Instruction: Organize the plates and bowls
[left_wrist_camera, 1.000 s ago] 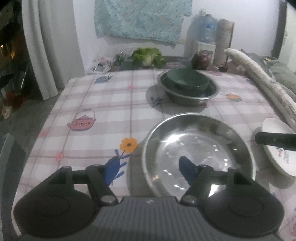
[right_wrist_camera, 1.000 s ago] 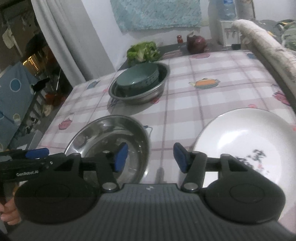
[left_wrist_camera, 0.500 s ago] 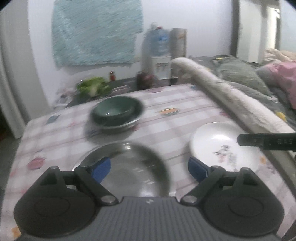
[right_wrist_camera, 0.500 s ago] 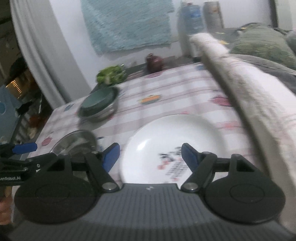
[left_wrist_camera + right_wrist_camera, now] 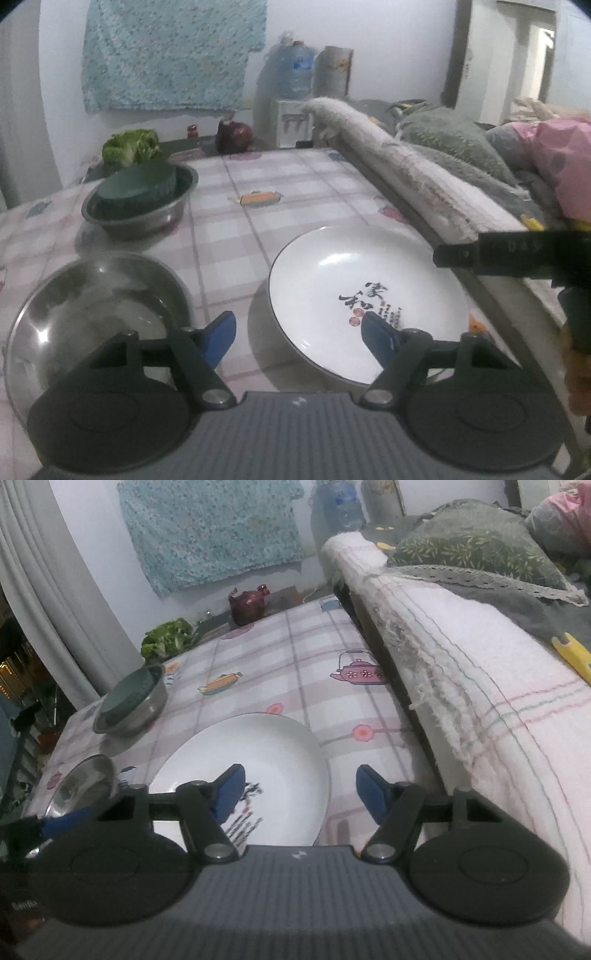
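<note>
Both grippers now nearer white plate (image 5: 365, 295) — unheld

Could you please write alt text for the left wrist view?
The open left gripper hovers over a checked tablecloth between a steel basin and a white plate. Behind, a green bowl sits in a steel bowl.

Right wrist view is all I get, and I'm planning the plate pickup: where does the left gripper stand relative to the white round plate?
Observer: The left gripper is open. Its jaws have just been closing, with the near left rim of the white round plate lined up between them, and nothing is gripped.
Operator: My gripper hides most of the shallow steel pan. Is it empty?
Observer: Yes, the shallow steel pan holds nothing. It lies left of the plate, apart from it.
</note>
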